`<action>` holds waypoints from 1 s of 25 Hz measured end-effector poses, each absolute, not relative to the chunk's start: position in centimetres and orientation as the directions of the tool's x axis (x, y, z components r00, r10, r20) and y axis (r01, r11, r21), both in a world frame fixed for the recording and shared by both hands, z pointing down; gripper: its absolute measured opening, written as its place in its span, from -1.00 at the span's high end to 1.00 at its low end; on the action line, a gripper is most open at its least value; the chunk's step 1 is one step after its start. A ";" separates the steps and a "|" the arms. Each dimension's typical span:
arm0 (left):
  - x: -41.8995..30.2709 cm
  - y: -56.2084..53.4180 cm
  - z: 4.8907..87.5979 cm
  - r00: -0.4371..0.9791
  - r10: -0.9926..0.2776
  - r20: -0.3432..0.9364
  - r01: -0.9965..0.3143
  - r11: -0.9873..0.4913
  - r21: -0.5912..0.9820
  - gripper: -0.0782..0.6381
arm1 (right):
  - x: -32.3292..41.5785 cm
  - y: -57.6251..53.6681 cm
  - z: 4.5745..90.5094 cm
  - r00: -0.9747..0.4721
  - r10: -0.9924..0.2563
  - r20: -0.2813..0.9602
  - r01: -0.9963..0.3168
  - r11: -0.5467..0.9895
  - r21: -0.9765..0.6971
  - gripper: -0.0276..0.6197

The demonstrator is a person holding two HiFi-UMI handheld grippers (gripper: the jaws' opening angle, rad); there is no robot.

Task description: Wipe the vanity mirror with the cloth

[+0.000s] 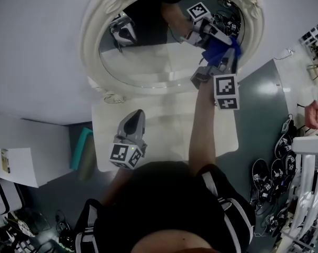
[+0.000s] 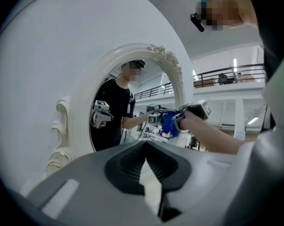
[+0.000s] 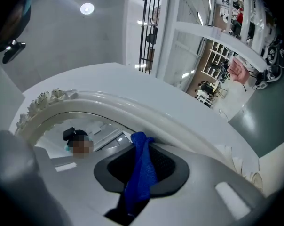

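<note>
The oval vanity mirror (image 1: 148, 57) in its carved white frame (image 1: 90, 41) stands at the back of a white table (image 1: 164, 125). My right gripper (image 1: 217, 58) is shut on a blue cloth (image 1: 218, 49) and holds it against the glass near the frame's lower right rim. In the right gripper view the blue cloth (image 3: 141, 171) hangs between the jaws, up against the frame (image 3: 132, 114). My left gripper (image 1: 133, 119) hovers over the table in front of the mirror, shut and holding nothing. From the left gripper view, the cloth (image 2: 169, 124) and right gripper (image 2: 191, 112) show beside the frame (image 2: 81, 121).
A teal box (image 1: 81, 149) leans beside the table's left edge, and a white box (image 1: 17, 165) sits further left. Several shoes (image 1: 277, 173) lie on the floor at the right by a white rack (image 1: 306, 194). Another person's hand (image 1: 316, 115) shows at the right edge.
</note>
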State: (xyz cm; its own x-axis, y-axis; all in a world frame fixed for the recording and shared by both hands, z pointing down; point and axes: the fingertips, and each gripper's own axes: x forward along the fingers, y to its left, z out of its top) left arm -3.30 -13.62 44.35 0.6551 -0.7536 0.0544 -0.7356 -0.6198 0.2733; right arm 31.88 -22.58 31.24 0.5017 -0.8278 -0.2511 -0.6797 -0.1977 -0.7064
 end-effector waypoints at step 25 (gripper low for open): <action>-6.0 -11.7 41.7 0.611 -0.792 -0.011 -0.762 -0.591 0.265 0.75 | 21.8 -23.7 13.8 0.165 -0.832 -0.529 -0.947 0.016 -0.320 0.74</action>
State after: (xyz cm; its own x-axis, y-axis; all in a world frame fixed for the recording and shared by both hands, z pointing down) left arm -6.02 -11.75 41.73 0.6106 -0.7918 -0.0113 -0.7618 -0.5912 0.2650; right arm 21.82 -23.71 13.78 0.1649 -0.8322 -0.5293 -0.9473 0.0159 -0.3200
